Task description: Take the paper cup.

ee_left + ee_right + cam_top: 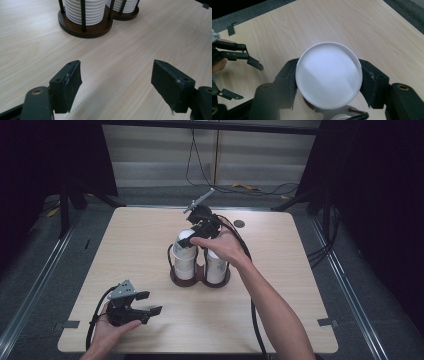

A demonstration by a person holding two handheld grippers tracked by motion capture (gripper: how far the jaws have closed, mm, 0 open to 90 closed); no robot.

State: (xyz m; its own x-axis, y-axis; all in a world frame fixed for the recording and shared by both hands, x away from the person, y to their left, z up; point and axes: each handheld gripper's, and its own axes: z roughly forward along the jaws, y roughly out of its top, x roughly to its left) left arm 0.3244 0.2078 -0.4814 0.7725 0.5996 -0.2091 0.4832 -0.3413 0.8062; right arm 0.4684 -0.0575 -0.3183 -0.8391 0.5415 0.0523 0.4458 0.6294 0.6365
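Resting near front desk (280,320) edge, left hand-held gripper (145,312) spread wide, nothing between pads, aimed at holder. Mid-desk: twin-well cup holder (200,277), brown base, black rods, white stacks in both wells. Right hand-held gripper (202,227) above left stack (184,262), clamped on top white cup (329,75). Judgement: draw straight up, keep cup level, clear rods; free gripper could steady base.

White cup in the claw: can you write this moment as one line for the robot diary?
right gripper: shut on white cup, above cup holder | left gripper: open, empty, low over table
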